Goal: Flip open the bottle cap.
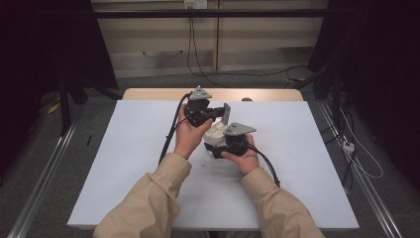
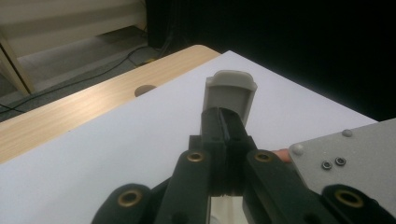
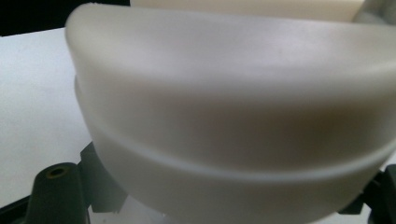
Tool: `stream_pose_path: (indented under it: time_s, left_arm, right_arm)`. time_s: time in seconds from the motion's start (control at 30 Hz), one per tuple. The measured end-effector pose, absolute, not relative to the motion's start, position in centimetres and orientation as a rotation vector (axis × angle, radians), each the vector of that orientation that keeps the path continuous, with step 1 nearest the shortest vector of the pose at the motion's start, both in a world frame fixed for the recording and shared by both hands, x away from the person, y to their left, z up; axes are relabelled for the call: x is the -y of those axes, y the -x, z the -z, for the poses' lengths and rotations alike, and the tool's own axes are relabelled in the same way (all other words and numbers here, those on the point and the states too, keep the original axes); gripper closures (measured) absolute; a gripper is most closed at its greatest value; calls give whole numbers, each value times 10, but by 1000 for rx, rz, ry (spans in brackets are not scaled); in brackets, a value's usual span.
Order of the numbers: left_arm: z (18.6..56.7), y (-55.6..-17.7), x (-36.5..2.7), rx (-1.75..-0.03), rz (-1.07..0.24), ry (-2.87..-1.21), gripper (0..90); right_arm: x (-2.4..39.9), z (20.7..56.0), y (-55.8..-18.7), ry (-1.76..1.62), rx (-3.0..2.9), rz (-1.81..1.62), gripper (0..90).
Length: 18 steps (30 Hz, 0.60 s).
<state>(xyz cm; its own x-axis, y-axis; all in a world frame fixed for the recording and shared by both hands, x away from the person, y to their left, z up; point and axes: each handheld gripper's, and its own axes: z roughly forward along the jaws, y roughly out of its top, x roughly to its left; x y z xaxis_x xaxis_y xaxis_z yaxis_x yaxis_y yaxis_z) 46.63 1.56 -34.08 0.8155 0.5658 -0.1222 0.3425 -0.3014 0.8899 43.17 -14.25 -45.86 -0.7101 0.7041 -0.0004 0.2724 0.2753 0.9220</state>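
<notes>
The table (image 1: 148, 163), covered by a white sheet, takes up most of the high view, and the white plastic case (image 1: 216, 133) sits near its middle, between the two hands. From above, that case is a rounded base with a grey lid (image 1: 227, 114) standing upright at its far edge.

The right gripper view gives what the high view cannot: the case base (image 3: 233, 116) close up, a smooth curved wall with a seam along it, pressed right against the camera and hiding nearly all beyond. The right gripper (image 1: 233, 146) is on the near side of the case, its jaws drawn in and clamped on the base.

The left gripper view looks along the left gripper (image 2: 223, 128), whose jaws are pressed together on the lower edge of the lid (image 2: 229, 93); the lid's rounded top rises above them. In the high view that gripper (image 1: 210, 113) comes at the lid from the case's left.

Beyond the case, a strip of bare wood (image 2: 70, 112) with a round hole (image 2: 144, 89) runs along the table's far edge. Cables (image 1: 198, 54) hang behind it.
</notes>
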Motion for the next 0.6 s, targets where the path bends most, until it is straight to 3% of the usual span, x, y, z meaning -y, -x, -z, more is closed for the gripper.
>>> stream_pose_path:
  time_s: [0.6]
  left_arm:
    - [342,-471,-10,-681,-255,-1922,900]
  right_arm:
    - [143,459,-432,-880,-2140,-1425,188]
